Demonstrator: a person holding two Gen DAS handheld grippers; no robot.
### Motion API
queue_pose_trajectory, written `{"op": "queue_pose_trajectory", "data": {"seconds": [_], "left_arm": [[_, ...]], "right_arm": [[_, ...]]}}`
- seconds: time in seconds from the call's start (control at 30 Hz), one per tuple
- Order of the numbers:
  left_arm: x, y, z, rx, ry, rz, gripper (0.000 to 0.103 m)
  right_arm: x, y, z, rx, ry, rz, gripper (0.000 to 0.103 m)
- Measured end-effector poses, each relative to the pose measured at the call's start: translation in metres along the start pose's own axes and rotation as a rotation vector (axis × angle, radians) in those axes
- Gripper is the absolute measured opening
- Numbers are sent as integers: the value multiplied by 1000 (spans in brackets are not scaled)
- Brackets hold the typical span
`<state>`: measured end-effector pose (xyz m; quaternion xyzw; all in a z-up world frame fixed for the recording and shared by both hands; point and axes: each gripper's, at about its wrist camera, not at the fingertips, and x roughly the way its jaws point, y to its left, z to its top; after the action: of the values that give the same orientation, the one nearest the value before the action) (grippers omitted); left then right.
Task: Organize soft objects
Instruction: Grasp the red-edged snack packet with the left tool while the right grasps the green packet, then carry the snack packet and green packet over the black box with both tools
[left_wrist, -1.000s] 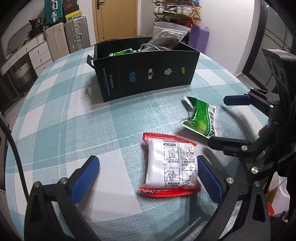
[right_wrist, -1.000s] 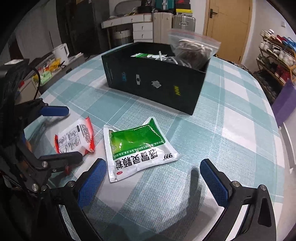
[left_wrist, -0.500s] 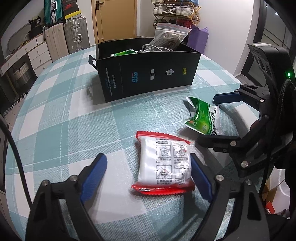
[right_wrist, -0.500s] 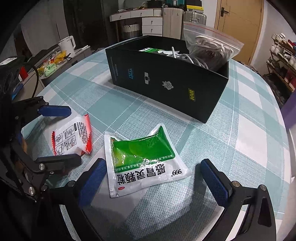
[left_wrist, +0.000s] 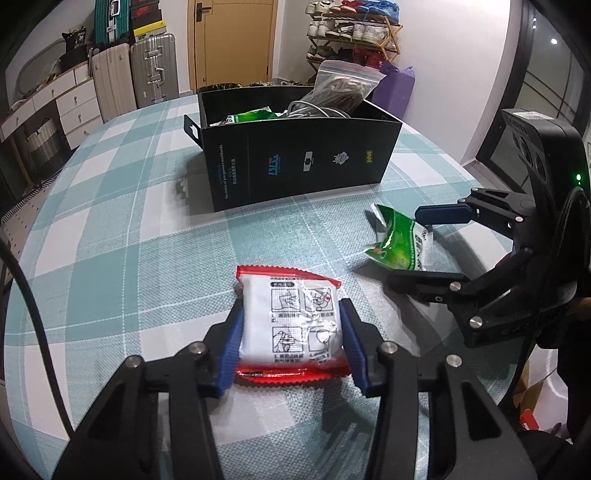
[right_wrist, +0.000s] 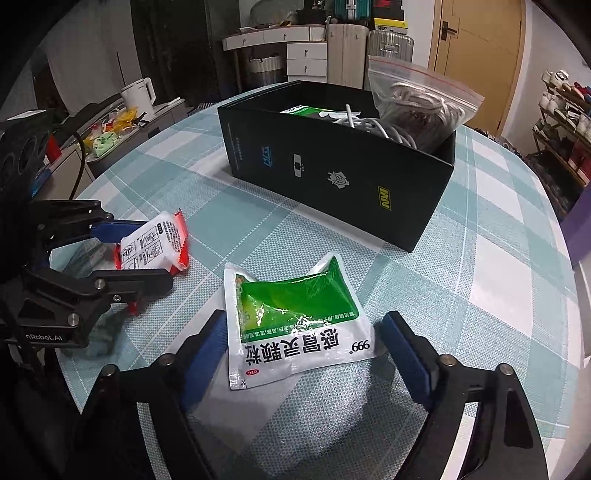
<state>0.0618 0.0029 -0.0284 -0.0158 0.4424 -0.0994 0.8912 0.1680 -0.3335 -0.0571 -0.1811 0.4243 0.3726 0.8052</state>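
Red-and-white sachet (left_wrist: 295, 325) flat on checked tablecloth (left_wrist: 110, 229), pinched between both blue pads of left gripper (left_wrist: 291, 343), jaws just closed in. Green-and-white sachet (right_wrist: 295, 325) flat between pads of right gripper (right_wrist: 306, 354), jaws narrowing, right pad apart from it. Black box (right_wrist: 340, 177) beyond, holding earlier items.

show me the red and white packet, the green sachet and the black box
red and white packet (left_wrist: 291, 321), left wrist view, white printed middle
green sachet (right_wrist: 295, 306), right wrist view, green panel
black box (right_wrist: 332, 177), right wrist view, front wall
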Motion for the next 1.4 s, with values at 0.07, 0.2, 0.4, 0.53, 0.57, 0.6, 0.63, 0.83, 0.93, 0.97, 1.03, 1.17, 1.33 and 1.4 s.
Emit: {"op": "queue_pose_trajectory", "data": {"seconds": [0.07, 0.2, 0.4, 0.53, 0.57, 0.6, 0.63, 0.83, 0.93, 0.97, 1.03, 1.17, 1.33, 1.4], "left_arm": [[0, 0, 0, -2, -2, 0, 47], [-1, 1, 0, -13, -2, 4, 47], [-3, 3, 0, -28, -11, 4, 47], [-6, 5, 1, -37, -19, 2, 48], [-6, 6, 1, -39, -21, 2, 48], [-7, 6, 1, -41, -23, 2, 48], [-7, 7, 1, -44, -25, 3, 48], [-10, 11, 3, -57, -35, 7, 48], [-13, 12, 4, -61, -44, 8, 48], [-14, 12, 5, -64, -47, 8, 48], [-16, 13, 6, -68, -56, 8, 48], [-22, 15, 13, -69, -78, 13, 48], [-32, 16, 24, -59, -117, 20, 48], [-36, 16, 29, -57, -135, 25, 48]], "right_arm": [[-1, 1, -1, 3, -5, 1, 80], [-4, 1, -3, 13, -13, 5, 77], [-11, 2, -7, 32, -39, 1, 63], [-14, 2, -9, 41, -48, 6, 60], [-14, 1, -10, 43, -49, 8, 60], [-15, 1, -10, 46, -54, 8, 59], [-17, 1, -11, 50, -61, 9, 58], [-22, 0, -15, 65, -84, 8, 58], [-27, 0, -16, 68, -105, 5, 58], [-29, -1, -16, 67, -112, 4, 58], [-34, 0, -16, 65, -133, -4, 58], [-46, 1, -13, 64, -180, -15, 58], [-63, -1, -7, 87, -249, -30, 58], [-72, -4, -3, 99, -279, -34, 58]]}}
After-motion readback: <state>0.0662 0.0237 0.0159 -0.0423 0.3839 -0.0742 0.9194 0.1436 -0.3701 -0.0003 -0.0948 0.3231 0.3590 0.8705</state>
